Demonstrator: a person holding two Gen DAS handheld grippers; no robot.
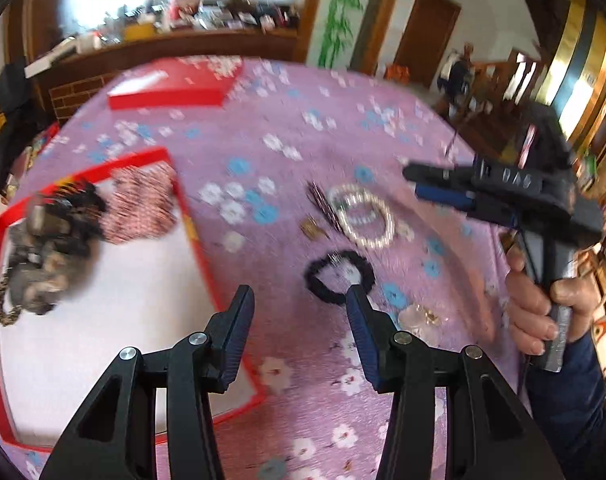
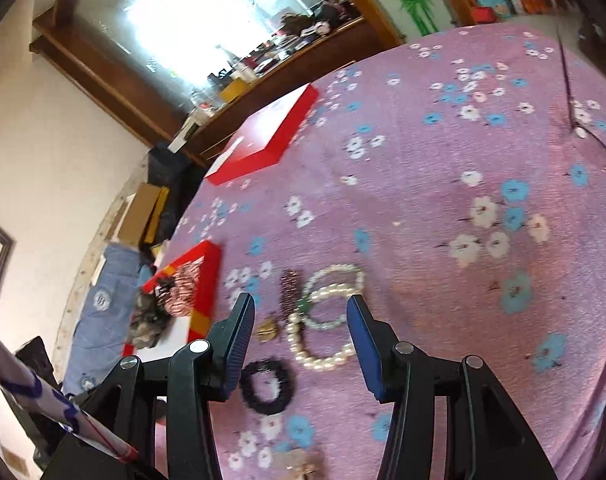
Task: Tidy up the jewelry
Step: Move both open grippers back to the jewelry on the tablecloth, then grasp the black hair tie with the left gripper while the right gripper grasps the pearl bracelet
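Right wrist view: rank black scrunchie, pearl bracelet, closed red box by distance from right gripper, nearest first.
1. Black fuzzy scrunchie: just below and left of the right gripper.
2. White pearl bracelet: between the fingers, too close to the scrunchie to call.
3. Closed red box: far, upper left.

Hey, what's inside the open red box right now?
Inside the open red box: a red-and-white patterned scrunchie, a blurred dark bundle and a braided chain on white lining. Anything under them is covered.
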